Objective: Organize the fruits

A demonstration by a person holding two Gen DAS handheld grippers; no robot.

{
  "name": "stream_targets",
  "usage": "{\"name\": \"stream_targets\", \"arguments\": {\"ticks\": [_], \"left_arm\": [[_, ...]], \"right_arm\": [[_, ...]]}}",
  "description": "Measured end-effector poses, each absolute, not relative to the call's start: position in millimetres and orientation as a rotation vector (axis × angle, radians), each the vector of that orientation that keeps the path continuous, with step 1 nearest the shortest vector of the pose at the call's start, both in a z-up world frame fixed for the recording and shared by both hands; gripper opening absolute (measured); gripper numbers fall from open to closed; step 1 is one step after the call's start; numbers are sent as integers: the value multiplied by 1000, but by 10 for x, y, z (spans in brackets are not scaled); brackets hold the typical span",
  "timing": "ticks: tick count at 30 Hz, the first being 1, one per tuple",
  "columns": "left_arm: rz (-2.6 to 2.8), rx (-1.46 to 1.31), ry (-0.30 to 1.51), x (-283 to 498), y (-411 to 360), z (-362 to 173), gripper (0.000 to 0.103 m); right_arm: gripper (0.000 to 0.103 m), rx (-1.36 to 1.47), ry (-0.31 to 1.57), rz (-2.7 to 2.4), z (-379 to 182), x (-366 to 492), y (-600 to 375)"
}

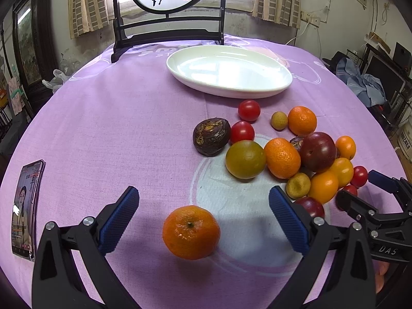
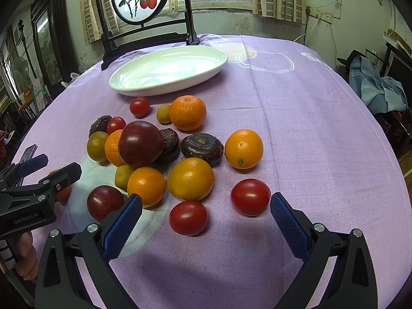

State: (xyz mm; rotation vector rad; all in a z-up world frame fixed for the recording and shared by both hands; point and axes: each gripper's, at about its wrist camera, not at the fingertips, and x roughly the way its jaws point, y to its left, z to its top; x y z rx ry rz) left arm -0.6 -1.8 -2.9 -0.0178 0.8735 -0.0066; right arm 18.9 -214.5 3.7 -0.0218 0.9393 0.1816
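Observation:
A pile of fruit lies on the purple tablecloth: mandarins, cherry tomatoes, plums, dark water chestnuts. A white oval plate (image 1: 229,70) stands empty behind the pile; it also shows in the right wrist view (image 2: 168,69). My left gripper (image 1: 203,216) is open, with a lone mandarin (image 1: 191,231) on the cloth between its fingers. My right gripper (image 2: 206,216) is open, with a cherry tomato (image 2: 188,217) between its fingers and another tomato (image 2: 250,197) near the right finger. Each gripper shows at the edge of the other's view.
A phone (image 1: 25,208) lies at the table's left edge. A dark wooden stand with a round painted screen (image 1: 168,13) rises behind the plate. A plum (image 2: 140,144) tops the pile. Clutter and furniture surround the table.

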Motion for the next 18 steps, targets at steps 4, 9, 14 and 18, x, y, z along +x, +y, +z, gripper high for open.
{"name": "stream_targets", "arguments": {"ticks": [4, 9, 14, 18], "left_arm": [[-7, -17, 873, -7, -19, -29, 99], [-5, -17, 873, -4, -17, -28, 99], [-7, -18, 873, -3, -14, -27, 99], [-6, -19, 875, -2, -12, -28, 99]], "right_arm": [[100, -23, 939, 181, 34, 189, -2144], [100, -23, 940, 181, 34, 188, -2138], [100, -24, 940, 181, 36, 188, -2138], [100, -26, 946, 180, 24, 185, -2135]]}}
